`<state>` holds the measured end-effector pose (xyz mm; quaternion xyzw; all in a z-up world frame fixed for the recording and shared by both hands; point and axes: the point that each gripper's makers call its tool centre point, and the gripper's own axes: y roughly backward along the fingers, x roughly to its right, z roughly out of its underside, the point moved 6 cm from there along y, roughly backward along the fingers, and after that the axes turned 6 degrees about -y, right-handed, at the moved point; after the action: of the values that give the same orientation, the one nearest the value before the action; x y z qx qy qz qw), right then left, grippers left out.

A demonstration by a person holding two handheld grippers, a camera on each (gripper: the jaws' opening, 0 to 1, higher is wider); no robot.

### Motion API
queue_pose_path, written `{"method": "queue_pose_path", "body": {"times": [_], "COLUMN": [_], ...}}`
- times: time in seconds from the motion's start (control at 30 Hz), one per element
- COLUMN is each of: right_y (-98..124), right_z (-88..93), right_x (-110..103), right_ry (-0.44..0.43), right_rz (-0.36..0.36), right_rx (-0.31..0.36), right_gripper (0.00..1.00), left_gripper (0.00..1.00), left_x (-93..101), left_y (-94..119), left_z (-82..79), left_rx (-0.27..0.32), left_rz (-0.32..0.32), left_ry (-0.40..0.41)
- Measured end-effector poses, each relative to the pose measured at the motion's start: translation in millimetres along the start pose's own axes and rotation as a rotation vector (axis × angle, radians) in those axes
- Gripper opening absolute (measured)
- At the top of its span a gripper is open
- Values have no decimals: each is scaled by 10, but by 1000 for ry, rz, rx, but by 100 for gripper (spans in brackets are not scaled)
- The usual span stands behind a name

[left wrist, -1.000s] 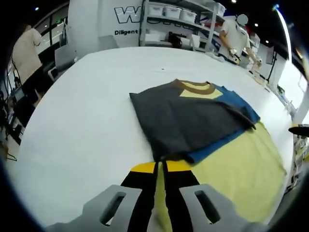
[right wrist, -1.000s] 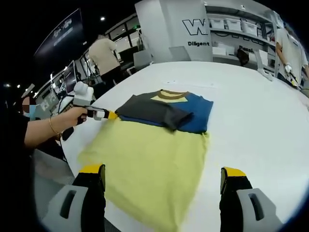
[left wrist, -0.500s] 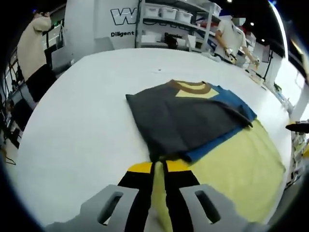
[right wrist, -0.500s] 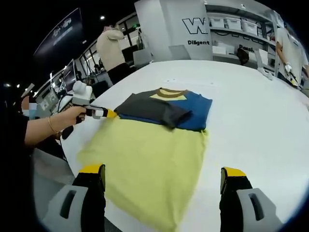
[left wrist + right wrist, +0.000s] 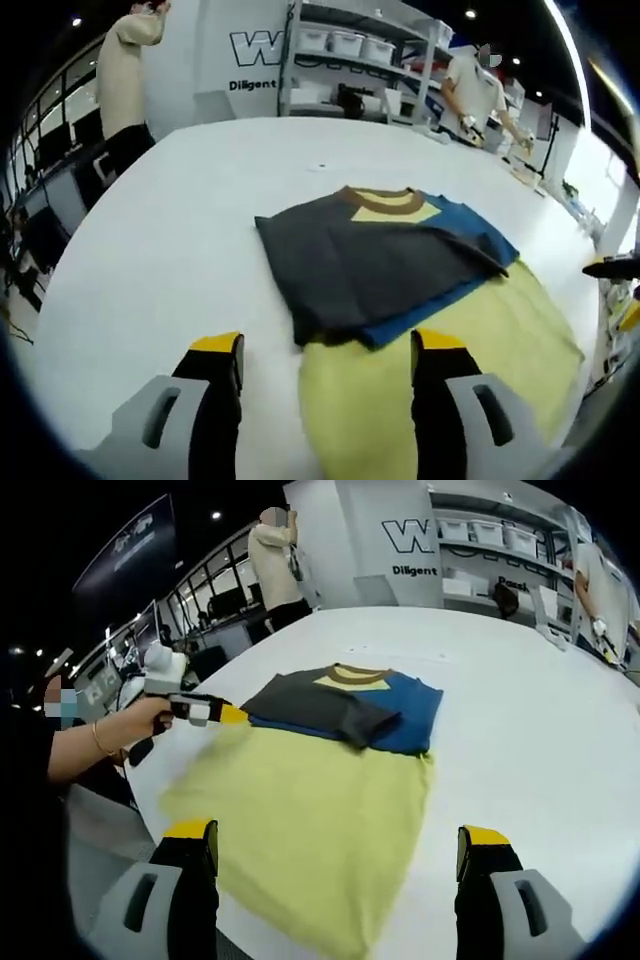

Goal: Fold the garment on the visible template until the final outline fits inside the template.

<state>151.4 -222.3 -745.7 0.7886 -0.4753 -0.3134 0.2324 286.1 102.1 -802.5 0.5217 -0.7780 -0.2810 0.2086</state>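
Fabric is the landmark: a dark grey, blue and pale-yellow T-shirt with a brown collar (image 5: 385,255) lies flat on the white table (image 5: 180,220), its upper part doubled into a compact dark block while the pale-yellow lower body spreads out toward the near table edge. In the right gripper view the same garment (image 5: 330,780) shows its yellow part as a wide, unfolded sheet below the dark folded band.

No separate template outline can be made out around the shirt, so whether it fits cannot be told. By my judgement the sleeve or upper folds are done and the long yellow lower part has yet to be folded up.

Left gripper (image 5: 325,350) hovers just short of the shirt's near dark corner, jaws apart and holding nothing; in the right gripper view it sits at the shirt's left edge in a person's hand (image 5: 140,723). Right gripper (image 5: 335,845) stands before the yellow hem, jaws wide apart, empty.
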Motion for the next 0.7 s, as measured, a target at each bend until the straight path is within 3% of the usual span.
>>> {"method": "queue_pose_path", "body": {"times": [0.2, 0.7], "right_y": [4, 42], "right_z": [14, 87], "right_x": [-10, -26], "right_ry": [-1, 16], "right_rz": [-5, -3], "right_rx": [-5, -23], "right_gripper": [99, 99], "left_gripper": [84, 99], "left_x": [38, 157], "left_y": [76, 308], "left_z": [-4, 34], "left_rx": [-3, 13], "left_rz": [3, 5], "left_ry": [-1, -56]}}
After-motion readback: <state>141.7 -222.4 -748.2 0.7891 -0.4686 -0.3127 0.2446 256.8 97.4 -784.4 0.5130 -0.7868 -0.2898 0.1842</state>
